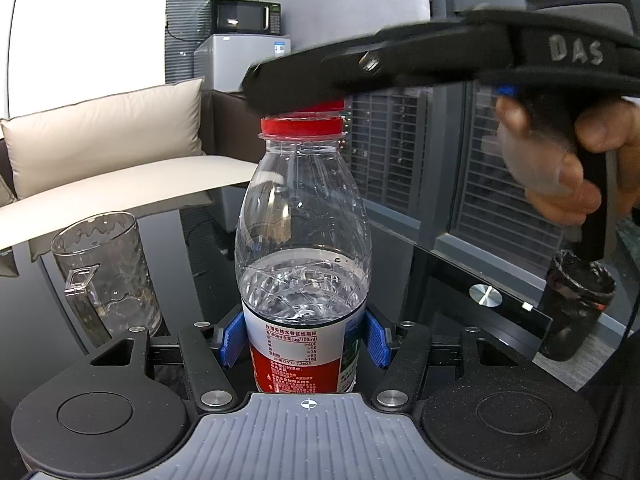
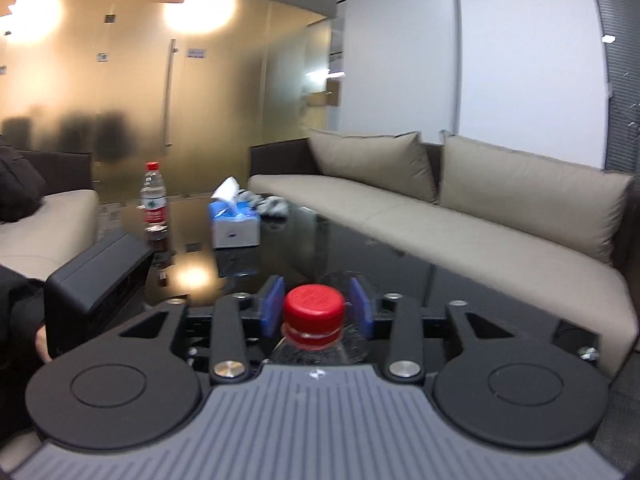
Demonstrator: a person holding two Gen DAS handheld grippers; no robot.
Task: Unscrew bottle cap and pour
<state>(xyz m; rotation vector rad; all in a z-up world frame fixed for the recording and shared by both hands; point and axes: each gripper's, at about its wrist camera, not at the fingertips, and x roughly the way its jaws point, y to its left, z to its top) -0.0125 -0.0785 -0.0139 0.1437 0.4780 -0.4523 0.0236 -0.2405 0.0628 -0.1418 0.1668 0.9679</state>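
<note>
Left wrist view: left tongs point(image 1: 306, 336) clamp the water bottle point(image 1: 302, 248); right tongs point(image 2: 316, 310) stand apart around its red cap point(image 2: 315, 310). Unscrewing; next, regrip and twist.

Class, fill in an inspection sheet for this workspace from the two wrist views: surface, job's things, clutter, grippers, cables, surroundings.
Surface: dark glossy table, reflective.
Job's things: water bottle, upright, partly full; red cap on its neck; clear mug beside it, seemingly empty.
Clutter: second bottle, tissue box, grey cloth, black-lined cup.
Grippers: left gripper clamped on the bottle's labelled body; right gripper around the cap, pads apart from it.
Cables: one dark cable at the right edge.
Surroundings: beige sofa, frosted glass door, microwave on a small fridge.
</note>
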